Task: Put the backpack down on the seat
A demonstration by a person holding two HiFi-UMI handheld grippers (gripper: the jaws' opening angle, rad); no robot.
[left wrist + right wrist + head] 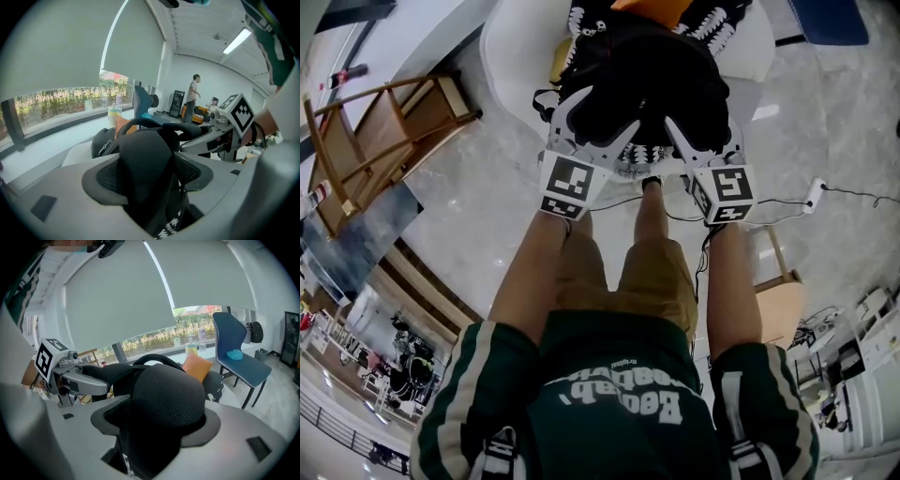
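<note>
Backpack (pixel 642 84) sat on the white seat (pixel 511 56) beyond the person's knees, its shoulder straps (pixel 140 173) loose between the released jaws of the left gripper (pixel 592 117) and right gripper (pixel 703 127), so the seat apparently carried its weight.

Grn tee (pixel 614 370) w/ white-striped sleeves (pixel 469 389), tan shorts (pixel 628 281).

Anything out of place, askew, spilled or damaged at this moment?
Nothing spilled or damaged. The black backpack appears to rest on the white seat, its shoulder straps lying between the open jaws of the left gripper and right gripper. Only loose end: a corded white plug lying on the floor.
</note>
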